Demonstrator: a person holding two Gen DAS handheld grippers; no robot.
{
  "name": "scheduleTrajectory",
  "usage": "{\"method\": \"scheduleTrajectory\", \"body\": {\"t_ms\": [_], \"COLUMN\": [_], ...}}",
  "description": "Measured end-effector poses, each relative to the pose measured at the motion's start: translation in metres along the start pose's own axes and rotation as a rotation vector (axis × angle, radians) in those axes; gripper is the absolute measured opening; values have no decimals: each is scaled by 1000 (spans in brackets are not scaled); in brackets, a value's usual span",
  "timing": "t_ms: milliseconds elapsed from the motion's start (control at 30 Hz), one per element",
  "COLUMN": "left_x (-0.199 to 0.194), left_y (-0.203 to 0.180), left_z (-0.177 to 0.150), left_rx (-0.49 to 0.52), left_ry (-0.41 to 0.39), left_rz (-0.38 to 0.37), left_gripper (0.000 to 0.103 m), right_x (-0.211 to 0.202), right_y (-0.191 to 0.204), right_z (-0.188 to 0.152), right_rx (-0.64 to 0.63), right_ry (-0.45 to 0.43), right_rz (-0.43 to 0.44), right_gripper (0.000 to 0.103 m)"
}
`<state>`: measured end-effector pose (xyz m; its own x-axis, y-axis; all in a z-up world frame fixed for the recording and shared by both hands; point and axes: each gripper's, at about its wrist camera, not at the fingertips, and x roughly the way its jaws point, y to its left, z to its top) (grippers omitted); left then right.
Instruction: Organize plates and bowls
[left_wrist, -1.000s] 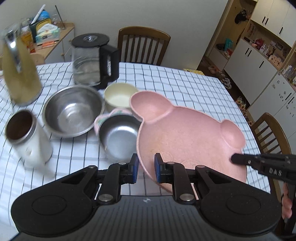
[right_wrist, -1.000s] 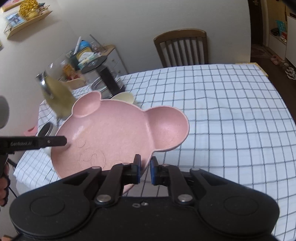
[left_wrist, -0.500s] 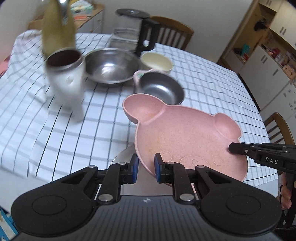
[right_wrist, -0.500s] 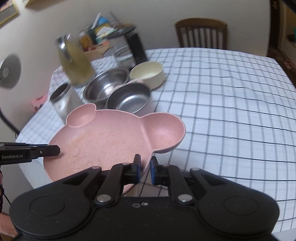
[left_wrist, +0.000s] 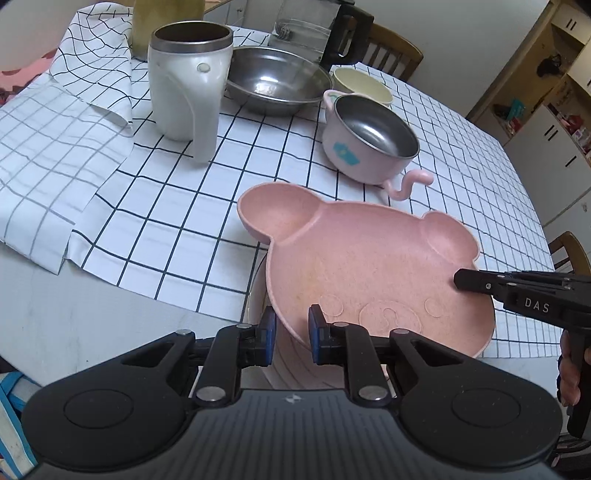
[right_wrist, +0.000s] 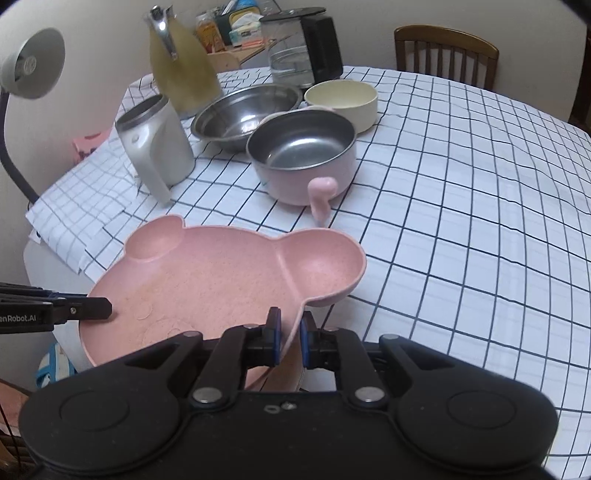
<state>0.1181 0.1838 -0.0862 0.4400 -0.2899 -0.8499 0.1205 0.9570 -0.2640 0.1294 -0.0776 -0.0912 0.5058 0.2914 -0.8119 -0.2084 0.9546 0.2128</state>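
A pink bear-shaped plate (left_wrist: 369, 266) (right_wrist: 207, 280) is held over the near table corner by both grippers. My left gripper (left_wrist: 290, 338) is shut on its near rim. My right gripper (right_wrist: 289, 338) is shut on the rim beside one ear. Behind it stand a pink steel-lined bowl with a handle (left_wrist: 373, 140) (right_wrist: 303, 155), a large steel bowl (left_wrist: 277, 83) (right_wrist: 247, 112) and a cream bowl (left_wrist: 364, 86) (right_wrist: 341, 99).
A white steel-rimmed mug (left_wrist: 188, 85) (right_wrist: 153, 147), a yellow jug (right_wrist: 181, 62) and a glass kettle (left_wrist: 314, 26) (right_wrist: 301, 55) stand at the back left. The checked cloth (right_wrist: 461, 206) covers the table; its folded edge (left_wrist: 55, 147) lies at the left. Chairs stand behind.
Both grippers have carried the plate down and toward the near table corner. The bowls and mug now look closer and sharper.
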Motion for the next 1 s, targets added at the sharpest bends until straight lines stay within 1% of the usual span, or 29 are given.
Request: {"method": "scheduleTrajectory", "body": {"t_ms": [300, 500, 667, 767, 1000], "left_x": [8, 14, 16, 19, 22], "left_y": [3, -3, -6, -8, -8], "left_z": [-9, -13, -15, -16, -16], "left_rx": [2, 51, 75, 83, 79], "left_ry": [33, 49, 51, 60, 74], "left_rz": [7, 33, 29, 24, 18], "left_gripper": [17, 17, 17, 17, 17], "right_x": [15, 18, 20, 21, 18], "right_y": [2, 7, 8, 9, 15], "right_z": [-3, -8, -11, -12, -13], "right_rx": [-18, -46, -59, -73, -113], "right_ry": [39, 52, 53, 49, 36], "right_rz": [-8, -25, -52, -69, -100], "right_gripper": [12, 12, 13, 15, 25]}}
